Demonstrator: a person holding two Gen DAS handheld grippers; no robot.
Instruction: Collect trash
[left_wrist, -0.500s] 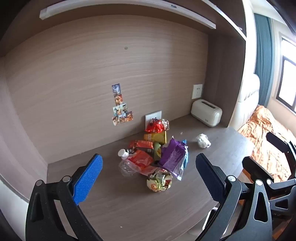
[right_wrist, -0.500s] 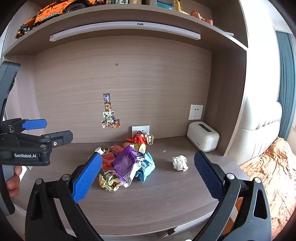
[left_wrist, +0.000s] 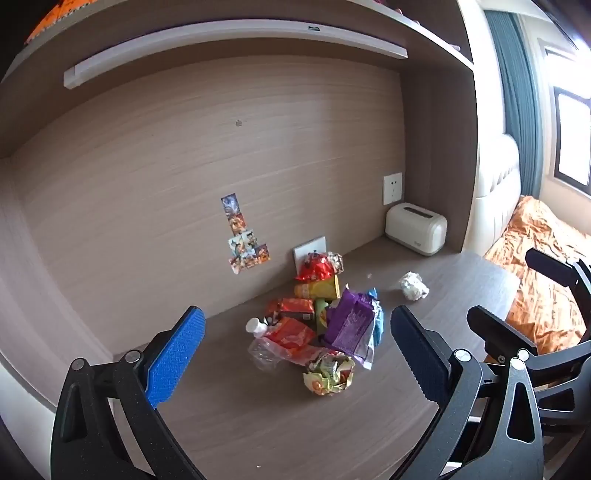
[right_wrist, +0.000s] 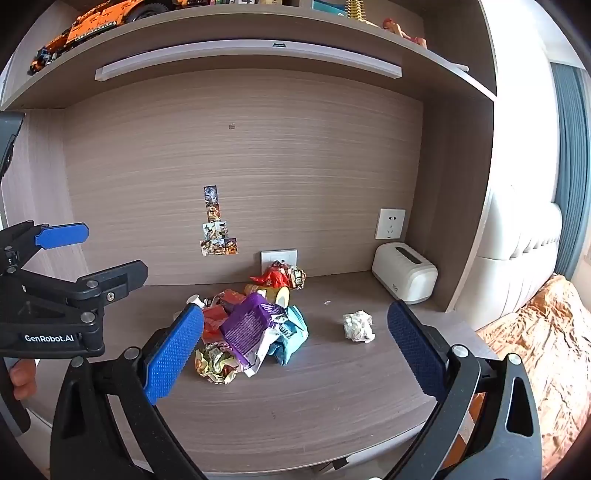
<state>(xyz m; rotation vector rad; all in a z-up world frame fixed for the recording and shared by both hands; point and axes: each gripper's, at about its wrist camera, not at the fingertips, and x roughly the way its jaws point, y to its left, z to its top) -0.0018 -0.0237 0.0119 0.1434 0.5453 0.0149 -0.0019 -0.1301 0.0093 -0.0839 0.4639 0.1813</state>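
A pile of trash (left_wrist: 321, 321) lies on the wooden desk (left_wrist: 258, 424): a purple wrapper (left_wrist: 349, 325), red and yellow packets, a crushed clear bottle (left_wrist: 264, 350), a crumpled foil ball (left_wrist: 328, 373). The pile also shows in the right wrist view (right_wrist: 247, 325). A white paper ball (left_wrist: 413, 286) lies apart to the right, also in the right wrist view (right_wrist: 357, 325). My left gripper (left_wrist: 295, 365) is open and empty, above the desk before the pile. My right gripper (right_wrist: 295, 350) is open and empty, likewise before the pile.
A white toaster (left_wrist: 415, 229) stands at the desk's back right corner by a wall socket (left_wrist: 392, 188). Stickers (left_wrist: 243, 240) are on the back panel. A shelf with a light bar runs overhead. A bed with orange bedding (left_wrist: 543, 277) is to the right.
Both grippers have tilted up slightly, so the pile sits a little lower in each view. Both stay open and empty.
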